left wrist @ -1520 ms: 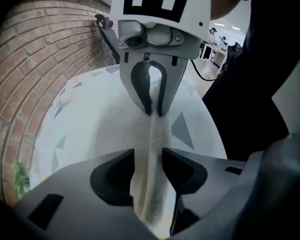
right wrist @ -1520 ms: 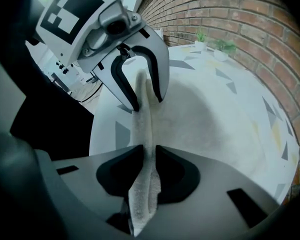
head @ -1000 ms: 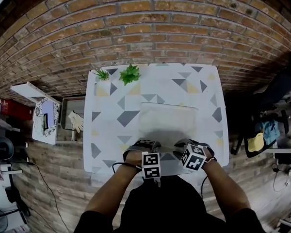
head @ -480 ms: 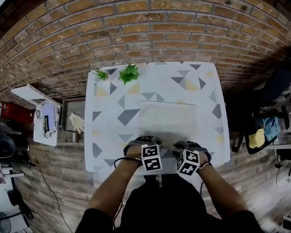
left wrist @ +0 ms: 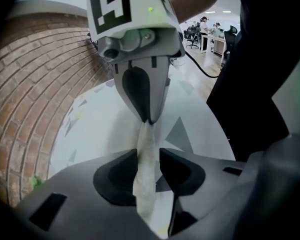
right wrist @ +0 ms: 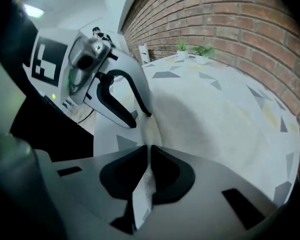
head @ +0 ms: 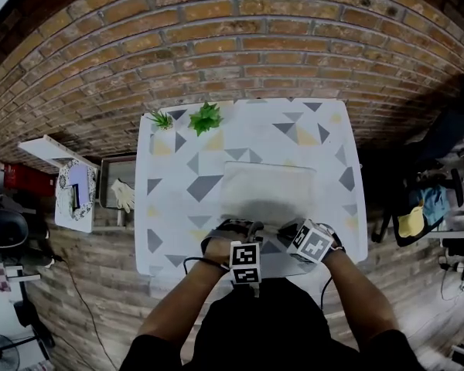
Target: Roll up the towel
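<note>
Where the patterned tabletop (head: 178, 184) meets a brick wall (head: 232, 37), the left tool (left wrist: 149, 160) has just been opening, loose around the towel (head: 267, 188) edge; the right tool (right wrist: 149, 160), just closing, pinches it.

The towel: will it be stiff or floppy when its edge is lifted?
Probably floppy: the towel bunches into a thin fold at its near edge. Likely light too: it looks thin, flat on the table.

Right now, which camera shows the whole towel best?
The head view. It shows the whole pale towel spread on the patterned table, near the front edge. The left gripper view and the right gripper view each show only a narrow raised strip of its edge, very close up.
</note>
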Demonstrator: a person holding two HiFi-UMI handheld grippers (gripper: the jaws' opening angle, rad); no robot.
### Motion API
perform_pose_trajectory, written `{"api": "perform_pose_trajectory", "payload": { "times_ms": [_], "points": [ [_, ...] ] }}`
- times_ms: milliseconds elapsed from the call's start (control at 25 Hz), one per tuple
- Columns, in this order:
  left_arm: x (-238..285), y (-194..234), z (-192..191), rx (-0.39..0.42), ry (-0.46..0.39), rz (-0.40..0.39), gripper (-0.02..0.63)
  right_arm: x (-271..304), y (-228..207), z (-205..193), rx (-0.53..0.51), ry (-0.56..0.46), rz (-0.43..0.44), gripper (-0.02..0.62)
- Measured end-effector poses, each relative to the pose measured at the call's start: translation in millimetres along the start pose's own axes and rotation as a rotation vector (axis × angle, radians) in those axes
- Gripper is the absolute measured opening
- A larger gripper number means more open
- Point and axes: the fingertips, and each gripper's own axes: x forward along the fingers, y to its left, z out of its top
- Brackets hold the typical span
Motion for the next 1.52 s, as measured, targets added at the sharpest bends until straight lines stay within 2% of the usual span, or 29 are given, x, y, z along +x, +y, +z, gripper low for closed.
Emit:
{"api": "perform_pose_trajectory", "payload": {
  "times_ms": [120, 200, 280, 440, 600, 720, 920, 960, 1000, 1040, 1160, 1360, 1520],
  "points": [
    [6.3, -3.8, -0.9, -0.017, 0.008, -0.037, 0.147, -6.5, -4.8, 4.9, 0.063, -0.036, 0.061, 0.038],
    [6.3, -5.4, -0.8, -0.034, 0.007, -0.064, 0.066, -10.0, -3.8, 6.1, 0.09, -0.045, 0.099, 0.038],
    [4.1, -6.7, 0.9, -0.07, -0.003, -0.1, 0.049, -12.2, -1.8, 5.3, 0.083, -0.037, 0.111, 0.04],
    [0.1, -10.6, 3.7, -0.157, -0.02, -0.171, 0.043, -13.2, 0.0, 3.1, -0.01, -0.004, 0.024, 0.046],
    [-4.3, -15.3, 5.8, -0.219, -0.036, -0.208, 0.043, -17.5, 8.6, 6.7, -0.126, -0.003, -0.097, 0.09],
    [-8.7, -20.8, 7.0, -0.234, -0.045, -0.221, 0.043, -19.0, 25.2, 10.7, -0.167, -0.029, -0.132, 0.124],
    [-16.5, -35.5, 7.2, -0.223, -0.042, -0.255, 0.043, -5.7, 41.5, -3.1, -0.239, 0.029, -0.174, 0.164],
    [-17.8, -39.1, 7.0, -0.22, -0.041, -0.267, 0.043, -4.0, 44.4, -5.2, -0.246, 0.037, -0.17, 0.138],
    [-18.9, -43.5, 6.5, -0.218, -0.039, -0.28, 0.043, -2.7, 48.0, -7.2, -0.249, 0.042, -0.159, 0.079],
    [-19.7, -48.4, 5.8, -0.216, -0.038, -0.296, 0.043, -1.5, 52.5, -9.1, -0.246, 0.046, -0.138, 0.057],
    [-20.2, -59.8, 2.6, -0.207, -0.033, -0.334, 0.043, 2.0, 65.3, -13.4, -0.218, 0.055, -0.051, 0.05],
    [-14.4, -50.6, -5.1, -0.14, -0.005, -0.267, 0.049, 5.3, 61.3, -13.1, -0.168, 0.067, 0.007, 0.049],
    [-9.7, -43.0, -6.7, -0.14, 0.001, -0.281, 0.051, 6.0, 48.6, -11.2, -0.145, 0.081, 0.043, 0.051]
  ]
}}
